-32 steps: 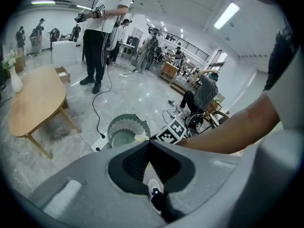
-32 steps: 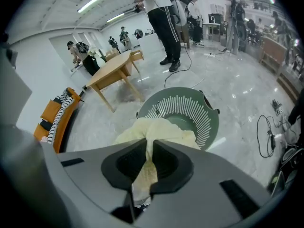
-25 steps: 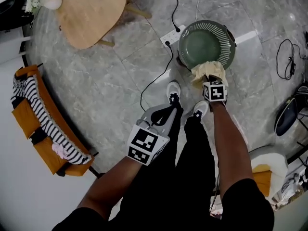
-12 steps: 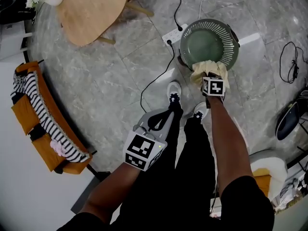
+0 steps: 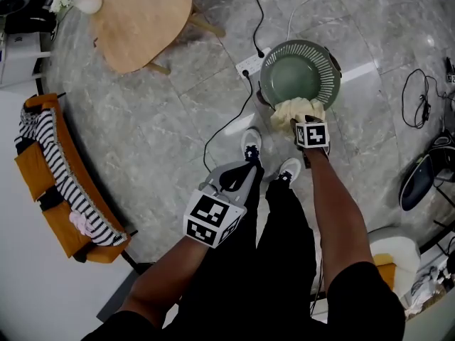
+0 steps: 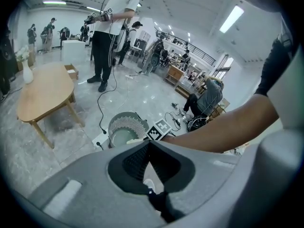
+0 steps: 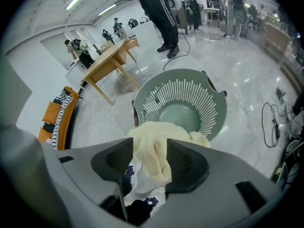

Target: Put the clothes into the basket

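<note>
While the right gripper [image 5: 307,125] hangs over the near rim of the green basket [image 5: 298,46], its jaws have just been opening and now stand spread wide. The cream cloth [image 5: 291,111] lies loosely in the gap between them. In the right gripper view [image 7: 149,148] the cloth [image 7: 148,133] is bunched between the two dark pads, and neither pad squeezes it. Its upper part is draped over the basket's [image 7: 190,91] slatted near wall and its lower end hangs down on the person's side. The bottom of the basket is bare green.

The left gripper [image 5: 245,170] is held lower and nearer the body, above the person's dark trousers, well apart from the basket. In the left gripper view [image 6: 149,144] its jaws are pressed together at the tips with nothing pinched between them. Through the opening behind the tips a white shoe [image 6: 149,186] shows.

The basket stands on the grey marble floor [image 5: 156,119], just beyond the person's two white shoes. A white power strip [image 5: 249,64] lies beside it, with a black cable running off from it. At the left edge an orange sofa [image 5: 43,183] carries a black-and-white striped garment [image 5: 53,148] and a small pink item [image 5: 79,224]. A light wooden desk [image 5: 138,16] stands at the top left, and a white vase [image 5: 89,4] sits at its edge.
</note>
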### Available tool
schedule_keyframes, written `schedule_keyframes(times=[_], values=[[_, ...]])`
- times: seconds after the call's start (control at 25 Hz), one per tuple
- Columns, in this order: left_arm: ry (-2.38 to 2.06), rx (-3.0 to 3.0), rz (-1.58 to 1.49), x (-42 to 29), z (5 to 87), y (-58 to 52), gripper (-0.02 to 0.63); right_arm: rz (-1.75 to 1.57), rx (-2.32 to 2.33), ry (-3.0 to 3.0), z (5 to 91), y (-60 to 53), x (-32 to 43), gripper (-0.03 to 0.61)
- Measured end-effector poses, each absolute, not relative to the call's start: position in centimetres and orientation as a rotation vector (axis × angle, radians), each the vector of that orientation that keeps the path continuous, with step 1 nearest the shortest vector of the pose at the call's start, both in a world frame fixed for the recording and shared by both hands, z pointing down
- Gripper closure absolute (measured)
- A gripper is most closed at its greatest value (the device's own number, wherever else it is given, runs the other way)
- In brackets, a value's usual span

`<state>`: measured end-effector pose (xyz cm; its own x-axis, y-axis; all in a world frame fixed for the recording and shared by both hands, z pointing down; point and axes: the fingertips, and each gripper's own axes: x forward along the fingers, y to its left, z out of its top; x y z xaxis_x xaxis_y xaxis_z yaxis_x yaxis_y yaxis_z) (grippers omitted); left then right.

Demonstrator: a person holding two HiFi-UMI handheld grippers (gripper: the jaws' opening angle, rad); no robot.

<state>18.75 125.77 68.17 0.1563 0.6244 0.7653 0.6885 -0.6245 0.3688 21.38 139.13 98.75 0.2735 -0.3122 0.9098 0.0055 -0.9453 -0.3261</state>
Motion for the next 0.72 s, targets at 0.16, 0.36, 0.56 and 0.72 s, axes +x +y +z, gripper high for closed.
schedule_keyframes(times=[0.16,0.36,0.56,0.72], values=[[-1.368,-2.343,-1.462,17.5,65.6,127.2,0.614,-1.678,-2.32,0.305,94.1,140.1,19.6,0.394],[-1.433,-2.357,-1.409,15.7,60.8,129.3,0.614,-1.437,-2.376,0.306,83.5,141.4,17.6,0.534],[-1.435,-2.406,-1.304,15.2,55.5,130.0,0.614,-1.176,-2.409,0.347,70.3,142.1,15.8,0.561],[-1.426,-2.475,-1.239,14.5,51.5,130.4,0.614,-1.013,-2.414,0.399,62.0,142.1,14.1,0.563]])
